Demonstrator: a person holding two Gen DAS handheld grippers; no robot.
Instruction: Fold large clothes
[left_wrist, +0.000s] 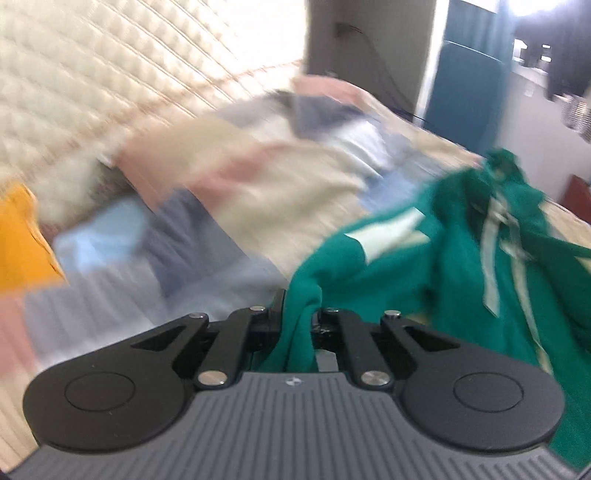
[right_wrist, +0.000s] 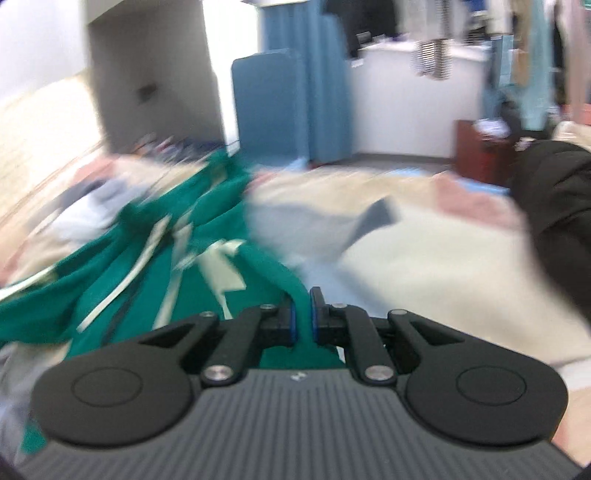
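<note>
While both views smear, my left gripper (left_wrist: 295, 314) is clamped on the green garment (left_wrist: 424, 266), its fingertips buried in cloth; my right gripper (right_wrist: 303, 314) pinches another fold of it (right_wrist: 147, 273). Garment hangs over a bed (right_wrist: 424, 266) strewn with blurred clothes (left_wrist: 240, 177). Dark sleeve (right_wrist: 554, 206) cut off at right.

A clothes-sorting or laundry workroom, not a home: wide quilted bed-like surface (left_wrist: 92, 74) heaped w/ mixed garments (left_wrist: 236, 173), incl. a green top (left_wrist: 424, 266). Beyond it, blue curtain (right_wrist: 291, 74) and blue padded panel (right_wrist: 269, 107), white counter (right_wrist: 417, 99) w/ clothes hanging above (right_wrist: 430, 37), dark red box (right_wrist: 480, 151) on the floor. Motion blur hides finer detail.
</note>
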